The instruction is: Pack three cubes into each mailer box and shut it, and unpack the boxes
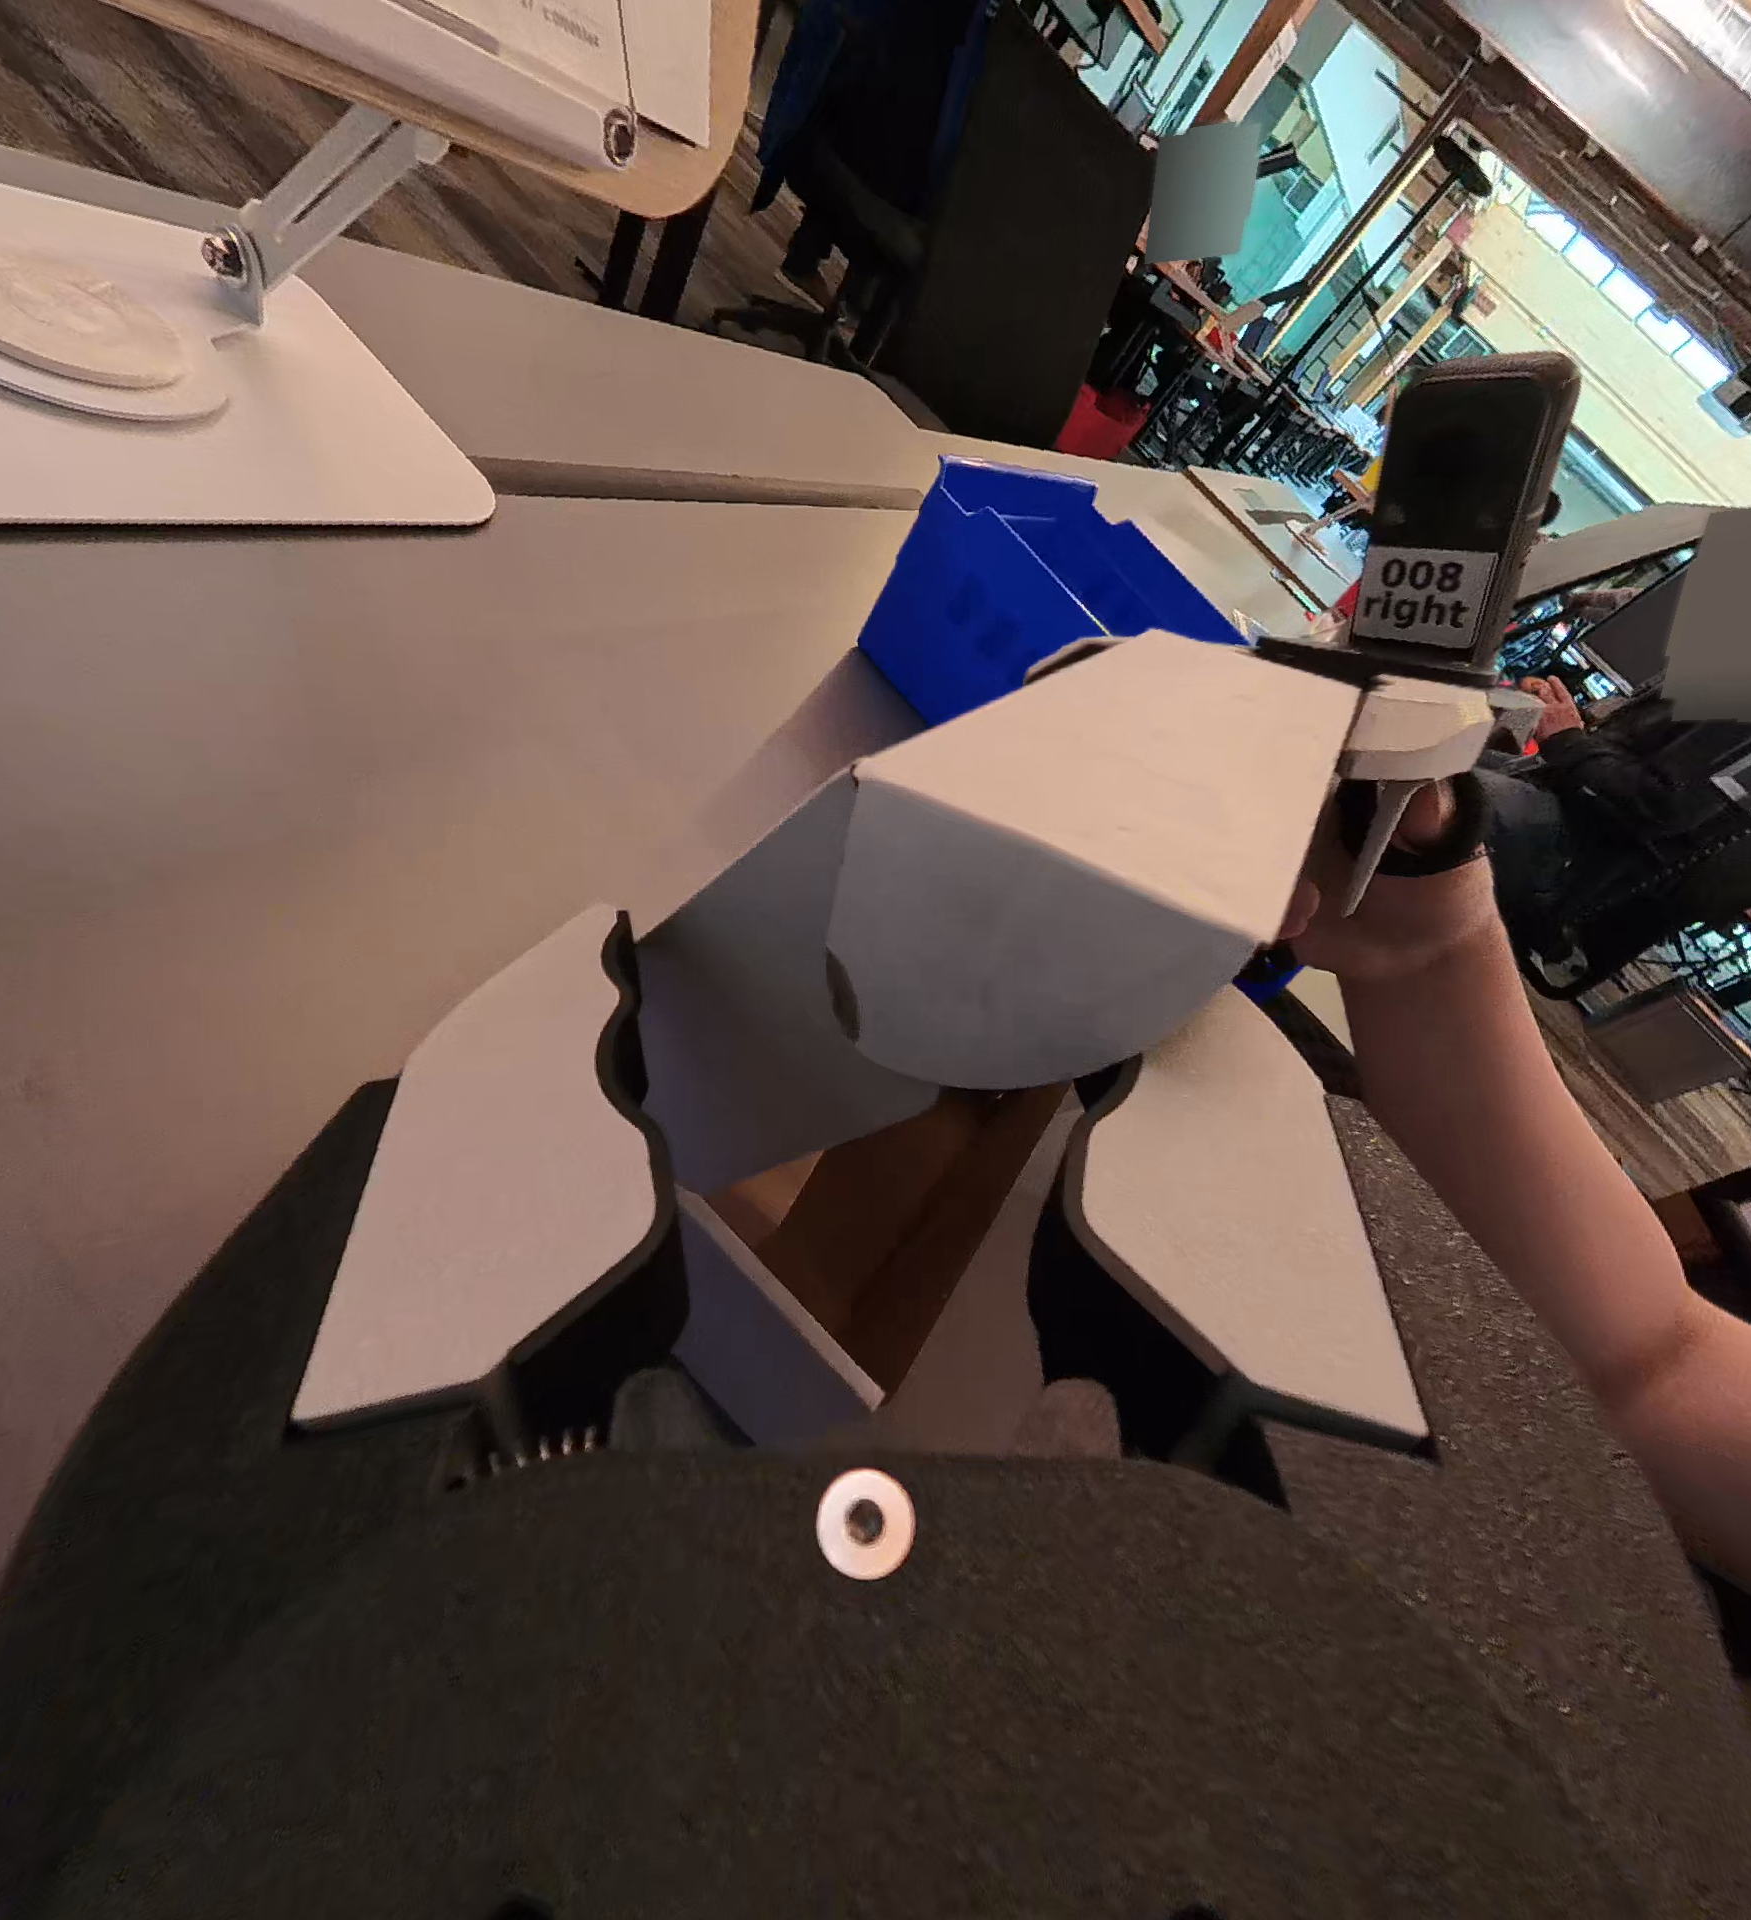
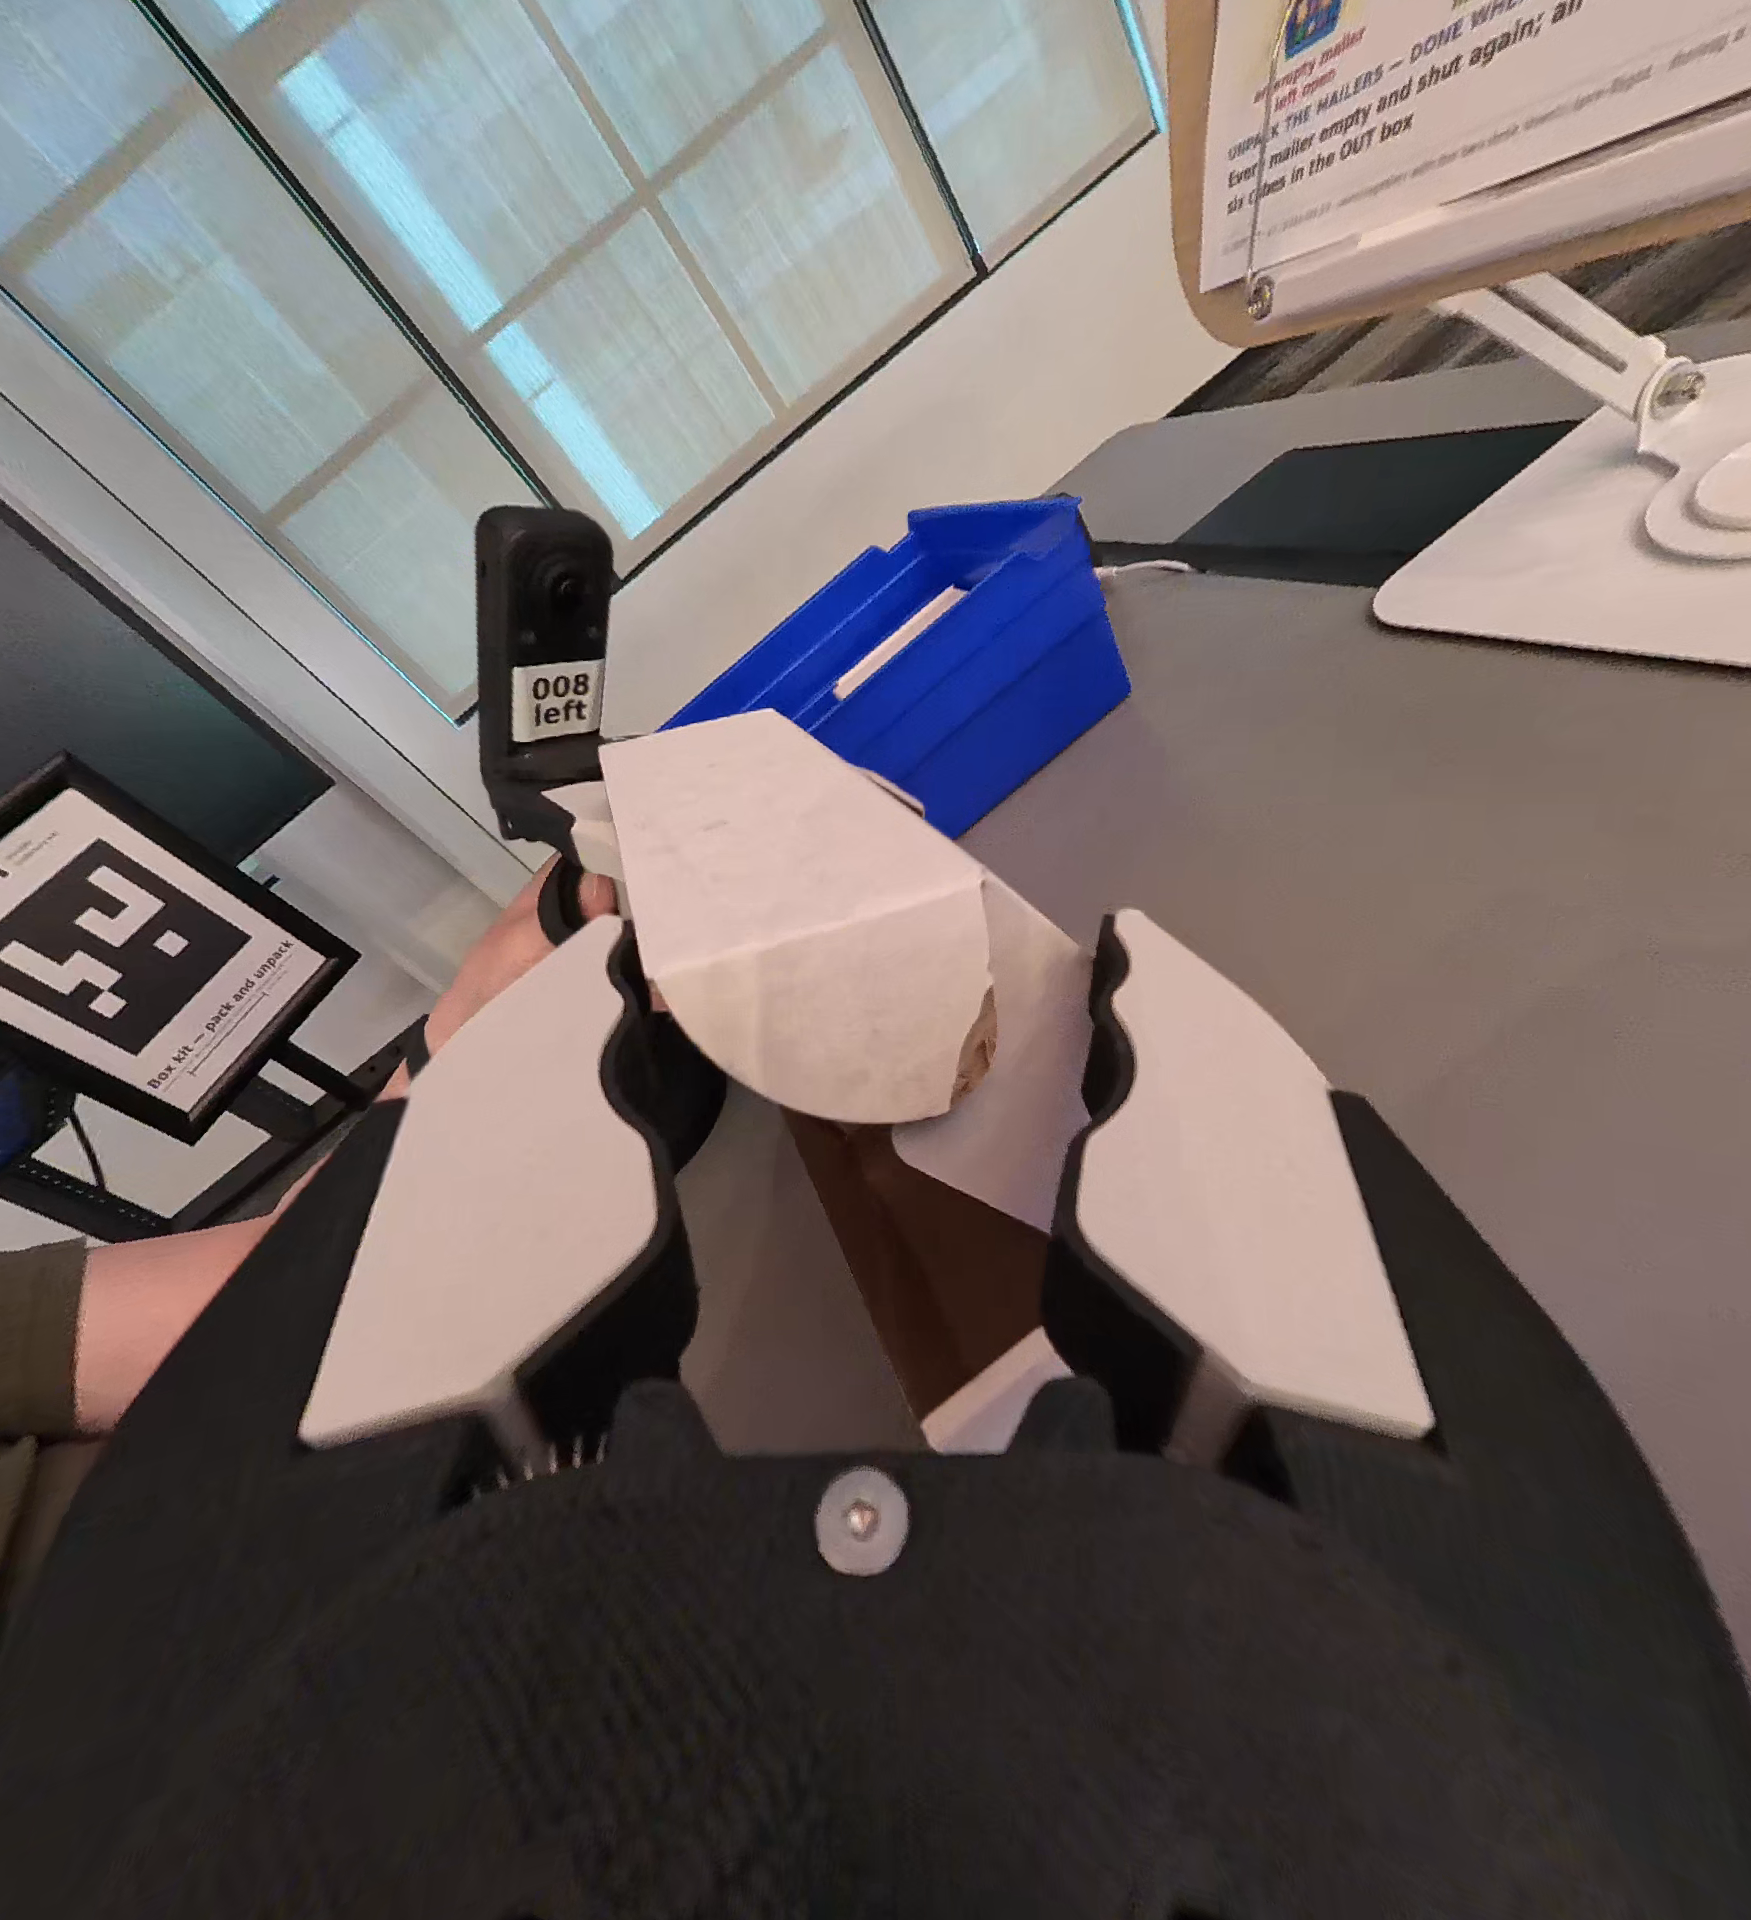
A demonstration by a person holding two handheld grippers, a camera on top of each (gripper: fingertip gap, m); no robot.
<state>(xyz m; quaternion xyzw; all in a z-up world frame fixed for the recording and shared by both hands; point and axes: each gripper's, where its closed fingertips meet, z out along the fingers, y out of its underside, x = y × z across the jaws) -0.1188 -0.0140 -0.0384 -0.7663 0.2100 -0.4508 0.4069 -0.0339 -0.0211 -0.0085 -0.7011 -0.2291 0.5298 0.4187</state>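
A white mailer box (image 1: 1058,831) with a brown inside sits on the grey table (image 1: 331,779), its lid half raised and a rounded side flap hanging down. My left gripper (image 1: 881,997) is open, its fingers either side of the box's near end. My right gripper (image 2: 860,925) is open and straddles the opposite end of the same box (image 2: 777,883). Each gripper's camera shows beyond the lid in the other's view: the right one (image 1: 1463,488) and the left one (image 2: 549,623), each with a hand below it. No cubes are in view.
A blue bin (image 1: 996,592) stands just behind the box, and in the right wrist view (image 2: 975,707) something white lies in it. A white stand base (image 2: 1629,540) carrying an instruction board sits on the table. A framed marker sign (image 2: 112,945) stands off the table's side.
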